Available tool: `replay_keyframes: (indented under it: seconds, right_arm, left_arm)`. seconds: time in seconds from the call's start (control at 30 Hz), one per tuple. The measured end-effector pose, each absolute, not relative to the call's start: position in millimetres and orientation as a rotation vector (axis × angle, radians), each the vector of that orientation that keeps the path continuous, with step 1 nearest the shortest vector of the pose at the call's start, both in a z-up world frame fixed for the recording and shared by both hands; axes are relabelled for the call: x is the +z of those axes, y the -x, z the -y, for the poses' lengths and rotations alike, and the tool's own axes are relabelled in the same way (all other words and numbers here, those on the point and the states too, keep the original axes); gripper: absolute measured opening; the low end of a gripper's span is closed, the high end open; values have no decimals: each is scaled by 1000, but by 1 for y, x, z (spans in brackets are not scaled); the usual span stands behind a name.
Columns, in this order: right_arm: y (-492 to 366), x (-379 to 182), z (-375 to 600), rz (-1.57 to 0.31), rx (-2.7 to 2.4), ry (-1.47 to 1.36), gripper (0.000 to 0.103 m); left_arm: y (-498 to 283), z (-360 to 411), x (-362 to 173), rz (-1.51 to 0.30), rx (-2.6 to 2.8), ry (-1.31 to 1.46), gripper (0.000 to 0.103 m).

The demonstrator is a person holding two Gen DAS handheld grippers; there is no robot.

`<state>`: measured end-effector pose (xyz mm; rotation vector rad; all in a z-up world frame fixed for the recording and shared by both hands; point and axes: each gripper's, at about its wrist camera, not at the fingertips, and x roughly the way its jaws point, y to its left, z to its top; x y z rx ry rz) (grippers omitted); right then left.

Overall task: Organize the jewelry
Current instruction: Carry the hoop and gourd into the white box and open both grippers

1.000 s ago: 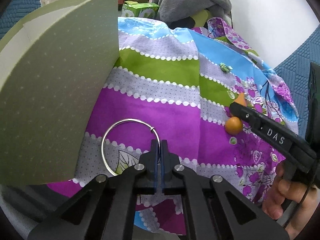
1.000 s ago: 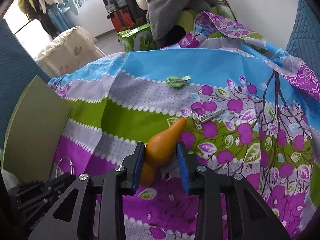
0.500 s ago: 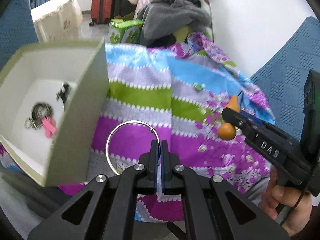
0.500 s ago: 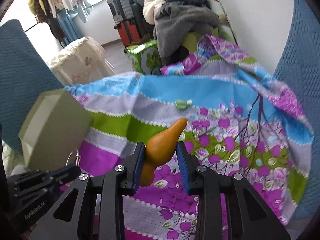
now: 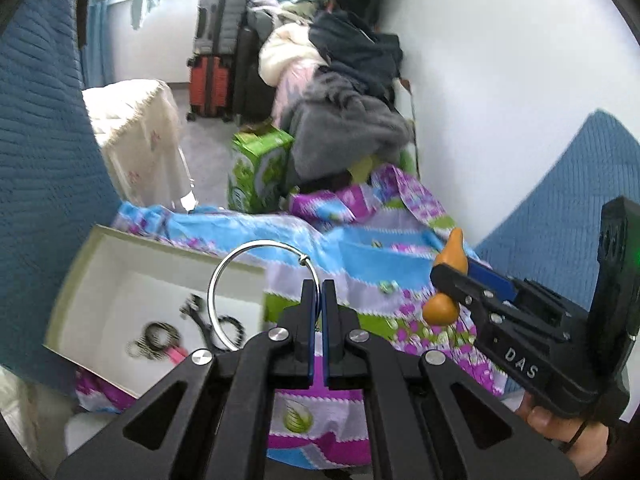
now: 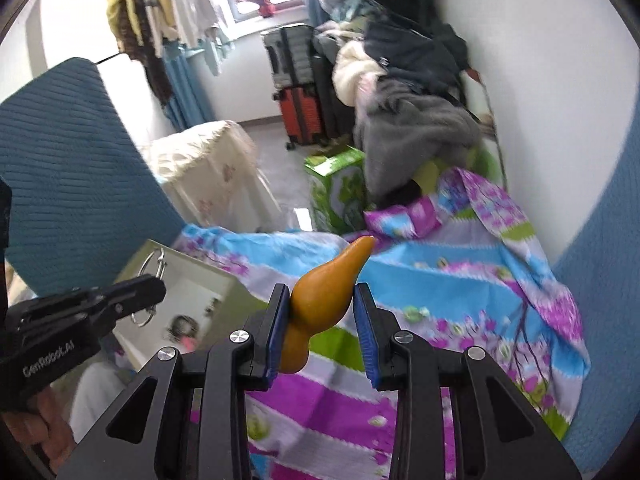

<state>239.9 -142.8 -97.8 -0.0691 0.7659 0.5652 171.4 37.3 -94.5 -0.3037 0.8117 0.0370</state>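
Note:
My left gripper point(image 5: 319, 286) is shut on a large silver hoop ring point(image 5: 224, 272) and holds it in the air beside the open green box point(image 5: 86, 256), which holds several dark rings and a pink piece. My right gripper point(image 6: 322, 314) is shut on an orange gourd-shaped pendant point(image 6: 326, 294), lifted above the patterned cloth point(image 6: 452, 280). In the left wrist view the pendant point(image 5: 444, 306) shows at the right in the other gripper. In the right wrist view the hoop point(image 6: 150, 264) and the box point(image 6: 224, 280) show at the left.
Small green trinkets point(image 5: 386, 286) lie on the cloth. A blue cushion point(image 5: 44, 140) stands left of the box, another at the right point(image 5: 560, 208). Behind are a green carton point(image 5: 258, 168), piled clothes point(image 5: 344, 128), suitcases point(image 5: 212, 76) and a white wall.
Both grippers have risen from the cloth with their items. The view now looks down into the box from higher up, and more of the room shows.

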Motion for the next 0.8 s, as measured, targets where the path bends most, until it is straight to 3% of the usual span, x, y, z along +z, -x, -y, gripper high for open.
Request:
replay_keyframes:
  seconds: [0.27, 0.8]
  right_arm:
    - [-226, -89, 77, -762, 684, 125, 30]
    - [-205, -155, 0, -907, 780, 220, 31]
  left_arm:
    - [-158, -90, -99, -810, 124, 345, 1]
    - [-143, -151, -173, -963, 183, 406, 2]
